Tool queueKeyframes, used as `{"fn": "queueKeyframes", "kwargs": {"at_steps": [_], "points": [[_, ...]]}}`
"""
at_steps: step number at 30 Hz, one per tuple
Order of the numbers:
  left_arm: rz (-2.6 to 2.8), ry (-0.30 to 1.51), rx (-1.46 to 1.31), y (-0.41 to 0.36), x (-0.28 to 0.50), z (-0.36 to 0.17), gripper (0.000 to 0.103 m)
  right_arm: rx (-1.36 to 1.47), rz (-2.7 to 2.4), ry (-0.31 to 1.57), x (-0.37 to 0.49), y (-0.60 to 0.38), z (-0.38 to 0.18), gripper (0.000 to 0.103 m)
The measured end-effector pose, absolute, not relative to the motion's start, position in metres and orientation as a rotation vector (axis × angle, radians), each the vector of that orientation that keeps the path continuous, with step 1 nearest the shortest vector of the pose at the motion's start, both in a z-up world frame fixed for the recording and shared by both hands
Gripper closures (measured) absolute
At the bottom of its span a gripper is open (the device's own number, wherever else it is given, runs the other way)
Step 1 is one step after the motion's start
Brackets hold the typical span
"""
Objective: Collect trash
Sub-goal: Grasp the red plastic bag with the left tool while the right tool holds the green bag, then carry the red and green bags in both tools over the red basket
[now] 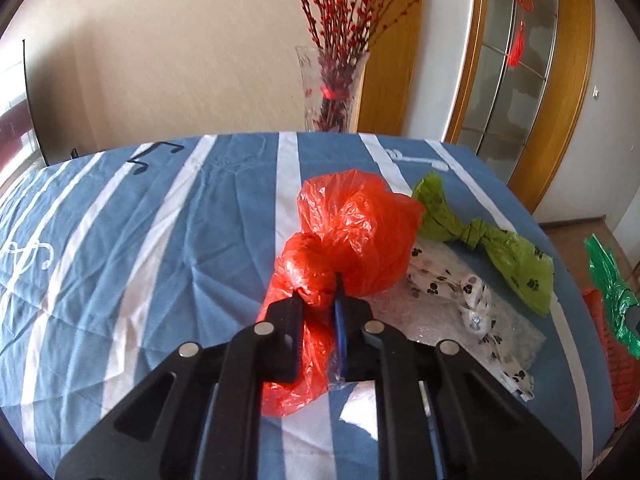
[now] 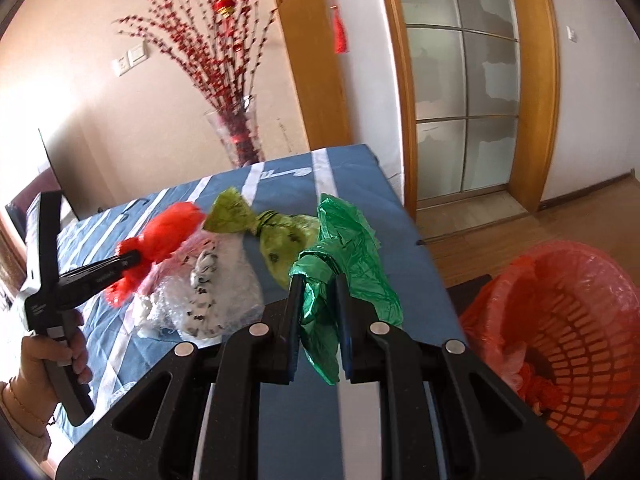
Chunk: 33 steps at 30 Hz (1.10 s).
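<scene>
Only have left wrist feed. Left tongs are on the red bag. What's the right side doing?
Observer: Right tongs are shut on a dark green plastic bag, lifted off the cloth.
Operator: Where's the bin? I see only an orange sliver at my right edge.
Observer: Orange slotted basket on the floor beside the table's right end, lined with a pink bag.
Operator: Empty?
Observer: No, some red-orange trash sits at the bottom.

On my table the knotted bag in my left gripper lies left of two other bags, with the basket beyond the table's right edge.
</scene>
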<state>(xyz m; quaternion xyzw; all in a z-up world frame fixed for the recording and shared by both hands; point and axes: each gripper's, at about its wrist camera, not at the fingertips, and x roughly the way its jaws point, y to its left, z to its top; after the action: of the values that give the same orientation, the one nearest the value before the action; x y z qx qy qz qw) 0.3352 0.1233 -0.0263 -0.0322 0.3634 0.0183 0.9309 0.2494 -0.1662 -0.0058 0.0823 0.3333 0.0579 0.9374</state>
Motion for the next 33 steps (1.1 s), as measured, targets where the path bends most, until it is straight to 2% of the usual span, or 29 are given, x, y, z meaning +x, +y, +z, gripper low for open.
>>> {"fn": "queueKeyframes", "kwargs": {"at_steps": [8, 19, 33], "points": [[0.016, 0.682, -0.084, 0.119, 0.315, -0.002, 0.090, 0.189, 0.075, 0.666, 0.238, -0.193, -0.004, 0.086], [-0.129, 0.616, -0.055, 0.060, 0.286, 0.033, 0.090, 0.208, 0.015, 0.635, 0.221, -0.226, 0.007, 0.086], [-0.301, 0.610, -0.034, -0.017, 0.266, 0.040, 0.090, 0.208, -0.066, 0.596, 0.200, -0.266, 0.020, 0.086]]}}
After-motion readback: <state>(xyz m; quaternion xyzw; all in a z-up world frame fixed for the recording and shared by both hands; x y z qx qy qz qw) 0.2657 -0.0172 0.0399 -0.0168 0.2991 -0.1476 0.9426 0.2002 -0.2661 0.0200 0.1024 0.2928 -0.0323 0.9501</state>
